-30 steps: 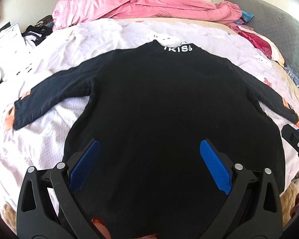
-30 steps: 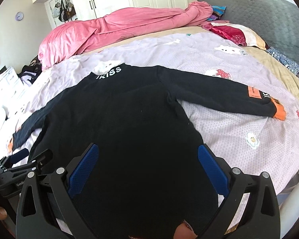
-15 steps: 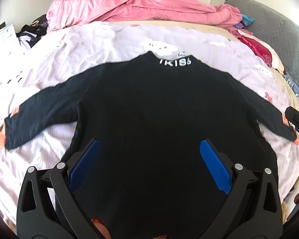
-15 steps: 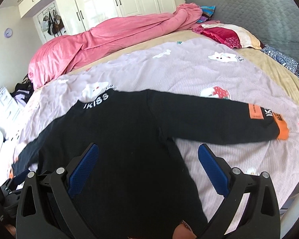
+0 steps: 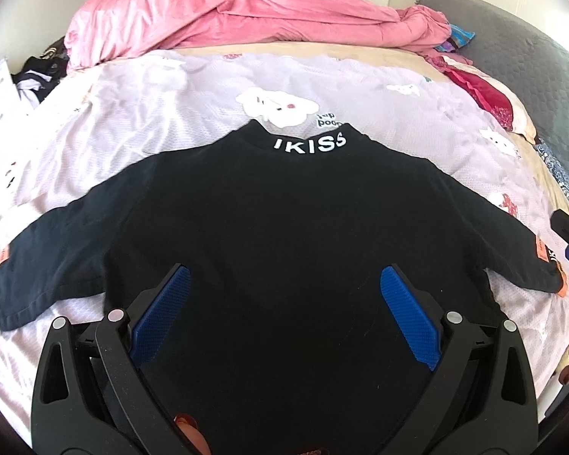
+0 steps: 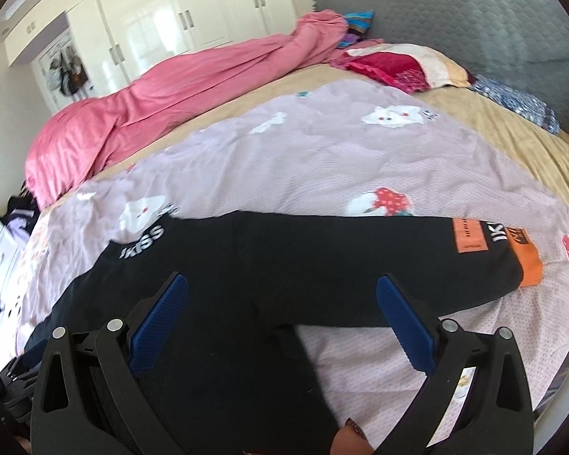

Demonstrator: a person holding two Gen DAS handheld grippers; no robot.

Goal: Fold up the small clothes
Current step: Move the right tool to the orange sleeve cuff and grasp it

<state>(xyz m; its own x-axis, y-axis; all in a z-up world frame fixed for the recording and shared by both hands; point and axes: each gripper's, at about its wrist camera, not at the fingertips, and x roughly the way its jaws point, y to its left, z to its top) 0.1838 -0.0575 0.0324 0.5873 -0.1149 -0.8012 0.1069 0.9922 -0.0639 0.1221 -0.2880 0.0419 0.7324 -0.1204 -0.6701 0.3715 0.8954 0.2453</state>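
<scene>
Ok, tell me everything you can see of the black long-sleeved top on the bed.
The black long-sleeved top lies flat and unfolded on the lilac cartoon-print sheet, collar pointing away, both sleeves spread sideways. It looks like soft knit. White "IKISS" lettering marks the collar. The right sleeve carries an orange patch, more white lettering and an orange cuff; the left sleeve also shows orange near its end. Both open tongs, left and right, hang over it; contact can't be judged.

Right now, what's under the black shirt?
The black shirt lies spread on a lilac sheet with white cartoon animals. Whatever the sheet shows directly under the shirt is covered.
</scene>
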